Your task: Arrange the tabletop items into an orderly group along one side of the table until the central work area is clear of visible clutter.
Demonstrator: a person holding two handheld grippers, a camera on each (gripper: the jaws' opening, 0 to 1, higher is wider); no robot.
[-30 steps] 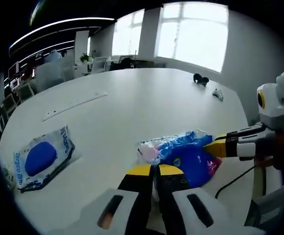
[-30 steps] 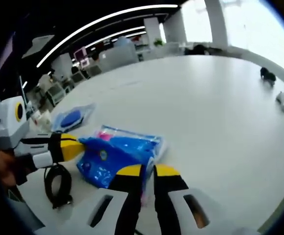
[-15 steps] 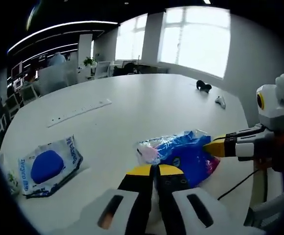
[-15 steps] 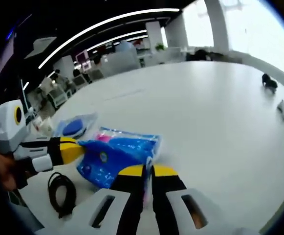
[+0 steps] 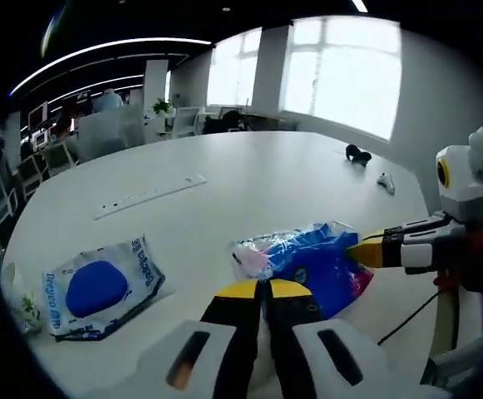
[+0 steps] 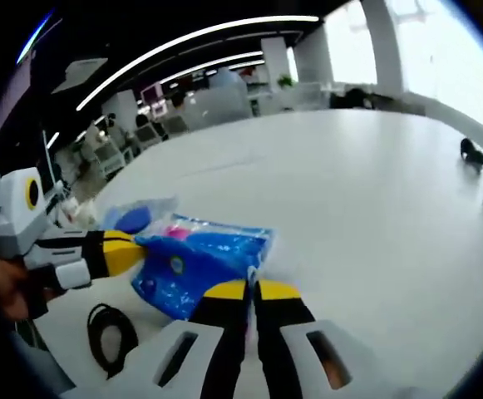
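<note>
Bright windows (image 5: 341, 71), ceiling light strips (image 6: 199, 41), office chairs (image 5: 100, 129) (far behind the table)

Glossy crinkled plastic bag (image 5: 320, 259); smooth matt table (image 5: 249, 179).

Bright blue plastic bag (image 5: 324, 262) with small printed marks, pink showing at one end and clear film at the edges, on a plain white table (image 5: 249, 179). Yellow tips, black fingers and white bodies on the left gripper (image 5: 263, 290) and right gripper (image 6: 250, 291). White wipes pack (image 5: 100, 287) with a deep blue oval and blue lettering; coiled black cable (image 6: 112, 337).
</note>
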